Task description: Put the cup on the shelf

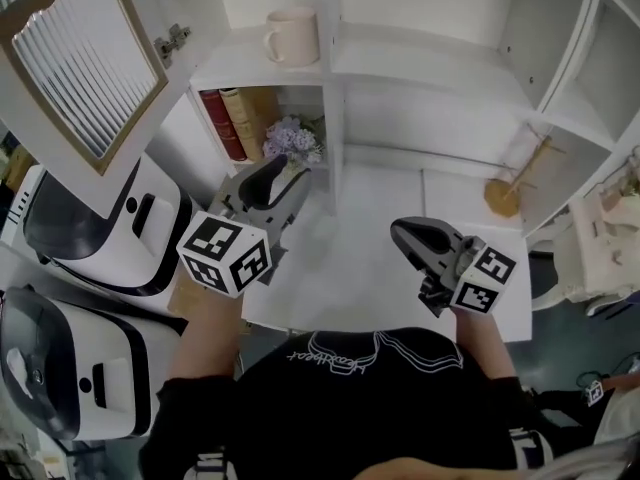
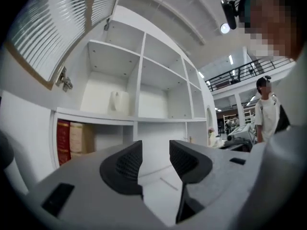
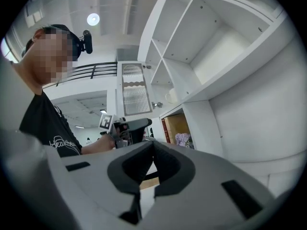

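A cream cup (image 1: 292,36) stands upright on the white shelf (image 1: 400,63), in the left compartment above the books, with its handle to the left. It shows as a pale shape in the left gripper view (image 2: 120,102) and small in the right gripper view (image 3: 171,96). My left gripper (image 1: 272,174) is below and in front of that compartment, well clear of the cup. Its jaws stand apart with nothing between them (image 2: 156,152). My right gripper (image 1: 400,230) hangs over the white counter to the right, its fingertips touching (image 3: 153,143), holding nothing.
Red and tan books (image 1: 232,120) and purple flowers (image 1: 293,140) fill the compartment under the cup. An open cabinet door (image 1: 80,63) juts out at upper left. White appliances (image 1: 110,228) stand at left. A wooden stand (image 1: 510,183) sits at the right of the counter.
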The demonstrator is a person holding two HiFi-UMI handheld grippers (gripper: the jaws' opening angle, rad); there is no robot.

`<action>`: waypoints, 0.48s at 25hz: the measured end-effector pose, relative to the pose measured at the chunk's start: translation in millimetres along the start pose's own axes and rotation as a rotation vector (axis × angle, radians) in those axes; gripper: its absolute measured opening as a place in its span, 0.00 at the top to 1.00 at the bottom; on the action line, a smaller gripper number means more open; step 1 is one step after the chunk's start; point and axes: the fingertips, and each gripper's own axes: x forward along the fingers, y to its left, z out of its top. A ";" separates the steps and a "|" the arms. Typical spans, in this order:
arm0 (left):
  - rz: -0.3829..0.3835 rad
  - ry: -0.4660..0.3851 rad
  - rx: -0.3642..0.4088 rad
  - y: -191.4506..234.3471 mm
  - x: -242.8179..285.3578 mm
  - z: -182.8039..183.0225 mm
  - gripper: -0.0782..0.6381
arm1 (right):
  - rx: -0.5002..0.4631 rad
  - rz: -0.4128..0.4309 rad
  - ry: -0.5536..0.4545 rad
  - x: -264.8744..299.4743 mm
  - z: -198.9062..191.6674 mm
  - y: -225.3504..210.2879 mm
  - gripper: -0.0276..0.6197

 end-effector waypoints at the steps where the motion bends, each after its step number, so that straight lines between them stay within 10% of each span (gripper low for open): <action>1: -0.028 0.001 -0.020 -9.6 -4.5 -8.2 0.64 | 0.004 0.005 -0.006 0.4 0.7 1.8 0.95; 12: -0.237 0.002 -0.282 -79.3 -36.8 -73.8 0.87 | 0.046 0.034 0.007 11.3 -15.4 17.5 0.95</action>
